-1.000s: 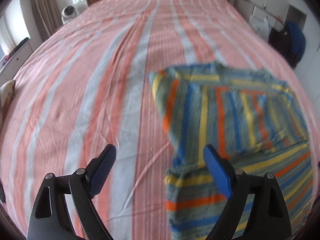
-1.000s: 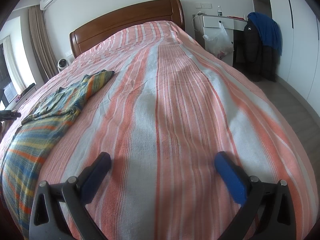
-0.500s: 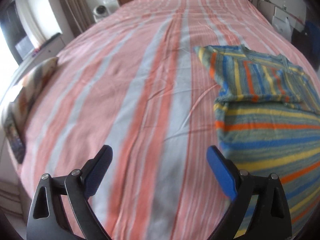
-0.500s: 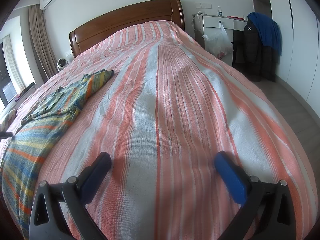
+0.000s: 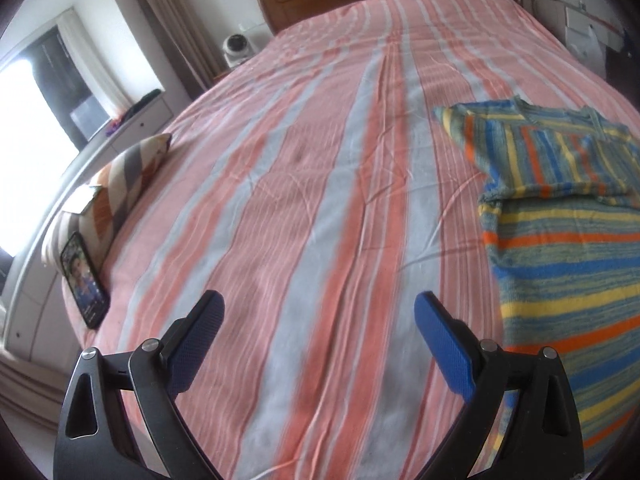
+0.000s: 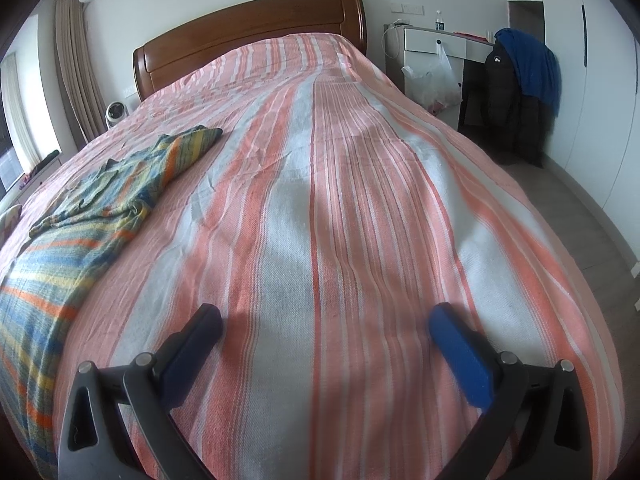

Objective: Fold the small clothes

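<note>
A small knitted garment [image 5: 560, 240] with blue, yellow, orange and green stripes lies flat on the bed, its top part folded down over the body. It fills the right side of the left wrist view and the left edge of the right wrist view [image 6: 80, 216]. My left gripper [image 5: 318, 308] is open over bare bedspread, to the left of the garment, with nothing between its blue pads. My right gripper [image 6: 324, 320] is open too, over bare bedspread to the right of the garment, and holds nothing.
The bed carries a pink, orange and grey striped bedspread [image 5: 320, 160] and has a wooden headboard [image 6: 248, 36]. A striped cushion [image 5: 116, 184] and a phone [image 5: 84, 280] sit at the bed's left edge. A desk [image 6: 440, 44] and a chair with dark jackets [image 6: 516, 92] stand on the right.
My left gripper swung left off the garment, which slid from under its right finger to the right side of the view; cushion and phone came into sight. The right gripper stayed put.
</note>
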{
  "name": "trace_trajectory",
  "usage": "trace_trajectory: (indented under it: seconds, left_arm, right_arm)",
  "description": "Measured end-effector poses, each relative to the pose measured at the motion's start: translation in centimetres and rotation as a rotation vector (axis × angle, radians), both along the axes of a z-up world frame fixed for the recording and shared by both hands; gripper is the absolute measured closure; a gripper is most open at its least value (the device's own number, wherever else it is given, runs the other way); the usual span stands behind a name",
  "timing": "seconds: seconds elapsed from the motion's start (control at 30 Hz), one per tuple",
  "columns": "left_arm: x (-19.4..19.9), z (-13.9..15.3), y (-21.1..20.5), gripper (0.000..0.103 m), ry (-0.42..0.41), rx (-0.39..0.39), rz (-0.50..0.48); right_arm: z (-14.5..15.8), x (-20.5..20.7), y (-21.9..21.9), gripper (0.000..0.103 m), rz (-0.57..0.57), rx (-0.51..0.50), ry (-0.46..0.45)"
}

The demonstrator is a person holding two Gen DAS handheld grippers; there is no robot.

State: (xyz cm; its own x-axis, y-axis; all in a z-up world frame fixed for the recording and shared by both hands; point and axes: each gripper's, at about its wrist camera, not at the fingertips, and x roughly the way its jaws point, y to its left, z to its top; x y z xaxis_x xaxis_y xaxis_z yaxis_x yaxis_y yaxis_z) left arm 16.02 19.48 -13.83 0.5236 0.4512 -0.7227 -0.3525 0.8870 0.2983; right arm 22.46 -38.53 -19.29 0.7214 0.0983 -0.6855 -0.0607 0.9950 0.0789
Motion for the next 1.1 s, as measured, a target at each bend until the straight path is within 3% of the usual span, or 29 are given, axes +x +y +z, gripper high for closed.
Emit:
trace_trajectory:
  seconds: [0.4,0.5,0.63,0.77,1.1]
  left_arm:
    - [-0.3,-0.6,-0.4,0.004,0.02,0.015,-0.015]
    - [-0.3,-1.6,0.2,0.004,0.016,-0.038,-0.022]
    - [-0.6,-3.9,2.3,0.004,0.02,-0.18,0.005]
    - [-1.5,-5.6,3.6,0.0,-0.031,-0.282,0.013]
    - [-1.7,-6.2,3.6,0.0,-0.042,-0.27,-0.029]
  right_arm:
    - [0.0,0.1,0.1,0.0,0.0,0.001,-0.001]
    - [0.0,0.0,0.2,0.0,0.001,0.002,-0.002]
    - [0.0,0.0,0.1,0.0,0.001,0.003,-0.002]
    - [0.0,0.0,0.1,0.0,0.0,0.0,-0.001]
    - [-0.1,0.2,0.5,0.0,-0.008,-0.027,0.008]
